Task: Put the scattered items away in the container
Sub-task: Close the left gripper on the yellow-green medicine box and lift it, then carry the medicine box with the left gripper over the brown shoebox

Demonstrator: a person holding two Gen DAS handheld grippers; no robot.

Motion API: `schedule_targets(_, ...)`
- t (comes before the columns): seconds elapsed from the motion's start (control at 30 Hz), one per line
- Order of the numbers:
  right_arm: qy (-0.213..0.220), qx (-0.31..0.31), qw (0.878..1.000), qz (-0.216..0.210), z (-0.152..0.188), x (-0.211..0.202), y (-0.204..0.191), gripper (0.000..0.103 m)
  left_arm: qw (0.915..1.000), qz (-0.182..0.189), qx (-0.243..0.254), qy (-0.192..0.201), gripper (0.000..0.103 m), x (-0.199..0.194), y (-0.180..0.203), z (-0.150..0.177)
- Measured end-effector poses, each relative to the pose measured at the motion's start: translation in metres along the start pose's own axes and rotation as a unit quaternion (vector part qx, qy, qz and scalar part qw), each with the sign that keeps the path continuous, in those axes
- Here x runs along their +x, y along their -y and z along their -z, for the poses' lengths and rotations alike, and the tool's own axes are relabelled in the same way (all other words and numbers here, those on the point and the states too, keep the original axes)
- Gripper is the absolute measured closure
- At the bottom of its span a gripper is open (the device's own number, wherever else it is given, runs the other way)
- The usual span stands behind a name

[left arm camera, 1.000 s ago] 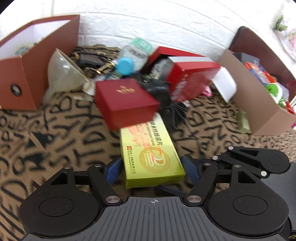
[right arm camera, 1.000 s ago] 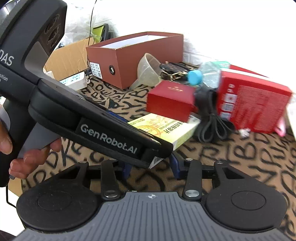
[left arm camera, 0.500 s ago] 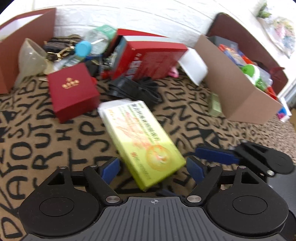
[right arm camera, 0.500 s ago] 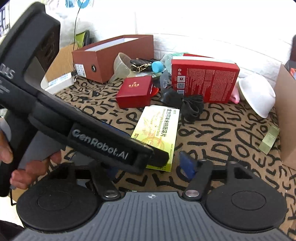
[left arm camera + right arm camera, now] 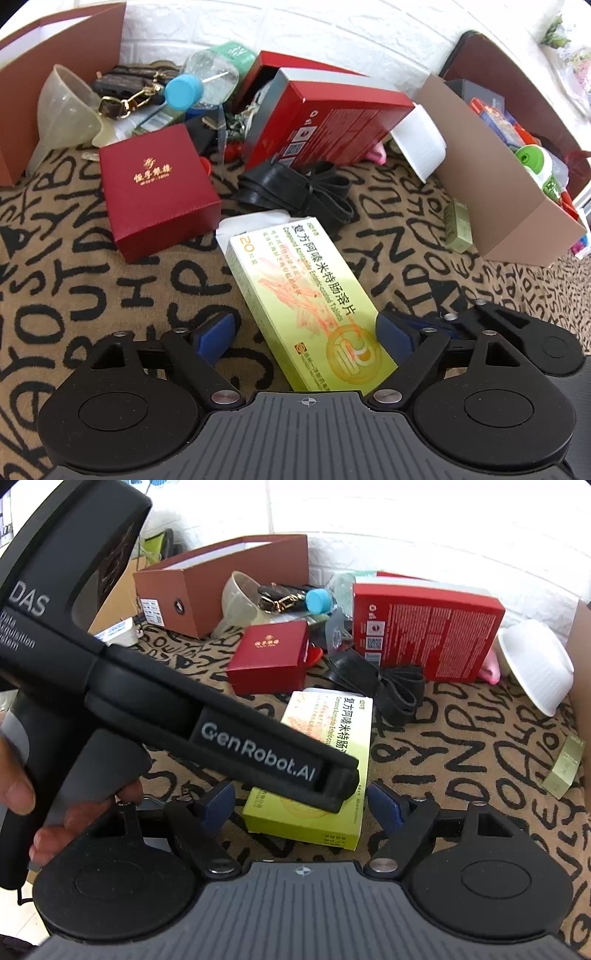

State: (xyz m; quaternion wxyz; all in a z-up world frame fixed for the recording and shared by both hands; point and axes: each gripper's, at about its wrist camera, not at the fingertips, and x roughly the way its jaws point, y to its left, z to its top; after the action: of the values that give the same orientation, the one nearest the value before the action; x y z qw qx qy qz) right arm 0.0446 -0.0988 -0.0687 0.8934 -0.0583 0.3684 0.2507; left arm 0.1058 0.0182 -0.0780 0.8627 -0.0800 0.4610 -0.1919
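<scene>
1. Risk: yellow medicine box [image 5: 310, 314] lies skewed between both grippers' blue pads; a clamp on its corners may spin or slip it.
2. Left gripper [image 5: 304, 328] open, pads clear, pitched steeply down.
3. Right gripper [image 5: 301, 803] open, nothing held, partly blocked by left tool.
4. Cardboard container [image 5: 491, 173] far right.

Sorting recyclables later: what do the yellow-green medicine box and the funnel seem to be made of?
Yellow-green medicine box: thin glossy printed cardboard, judging by its sharp folded edges and sheen. Funnel: translucent, slightly cloudy plastic, probably; light passes through its wall.
</scene>
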Motion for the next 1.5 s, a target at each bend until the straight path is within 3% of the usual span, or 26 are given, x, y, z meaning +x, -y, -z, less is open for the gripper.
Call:
schedule_targets(0.27, -0.01, 0.022, 1.0, -0.017, -0.002, 0.013, 0.008, 0.026, 0.9995, 0.009, 0.029, -0.003, 0.02, 0.004, 0.001, -0.004)
schedule_targets(0.53, -0.012, 0.002, 1.0, -0.009, -0.002, 0.008, 0.0, 0.027, 0.9998, 0.019, -0.002, 0.002, 0.026, -0.007, 0.001, 0.005)
schedule_targets(0.83, 0.023, -0.014, 0.999, -0.017, -0.013, -0.025, -0.015, 0.027, 0.9978, -0.005, 0.001, 0.067, 0.026, -0.057, 0.017, 0.009)
schedule_targets(1.17, 0.092, -0.063, 0.993, -0.048, -0.081, -0.03, -0.049, 0.026, 0.9842, -0.054, -0.001, 0.168, 0.025, -0.129, -0.023, -0.023)
schedule_targets(1.5, 0.126, -0.122, 0.982, -0.064, -0.171, 0.017, -0.083, 0.026, 0.9724, -0.08, -0.022, 0.218, 0.023, -0.155, -0.106, -0.08)
